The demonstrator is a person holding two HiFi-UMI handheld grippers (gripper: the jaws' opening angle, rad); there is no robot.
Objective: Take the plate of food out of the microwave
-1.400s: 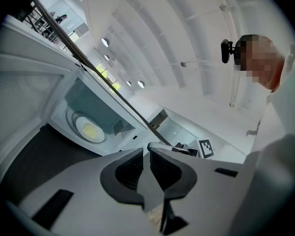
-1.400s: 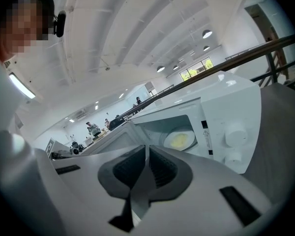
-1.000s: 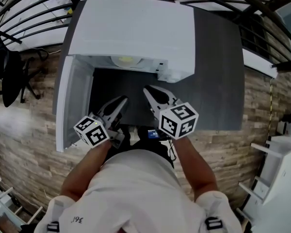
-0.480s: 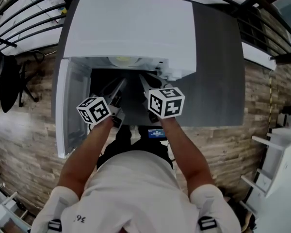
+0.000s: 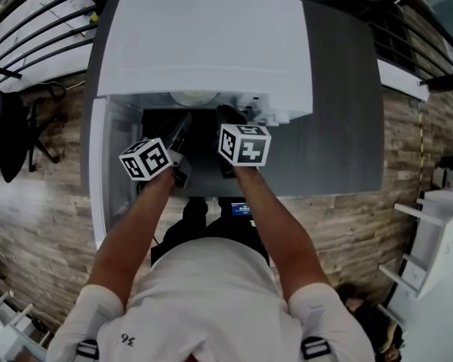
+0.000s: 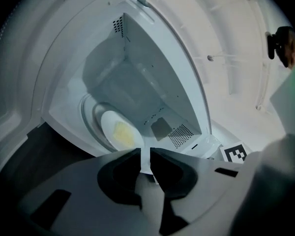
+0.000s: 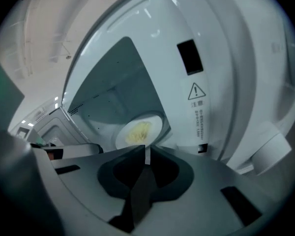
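The white microwave [image 5: 208, 44] stands on a dark grey table [image 5: 340, 111] with its door [image 5: 104, 172] swung open to the left. Inside it, a white plate [image 6: 119, 132] carrying yellow food sits on the turntable; this plate [image 7: 139, 130] also shows in the right gripper view. My left gripper [image 6: 145, 157] is at the cavity mouth, a little short of the plate, its jaws nearly together with nothing between them. Beside it, my right gripper [image 7: 146, 154] points in from the right, jaws likewise together and empty. In the head view, only an edge of the plate [image 5: 192, 96] shows.
The microwave's control panel with a warning label [image 7: 196, 102] stands right of the cavity. The open door flanks my left arm. A wood-patterned floor [image 5: 408, 172] surrounds the table, with a black chair [image 5: 15, 127] at the left and white shelving [image 5: 438, 232] at the right.
Both grippers have moved forward from the table's front edge to the open mouth of the microwave. Their jaws look unchanged.
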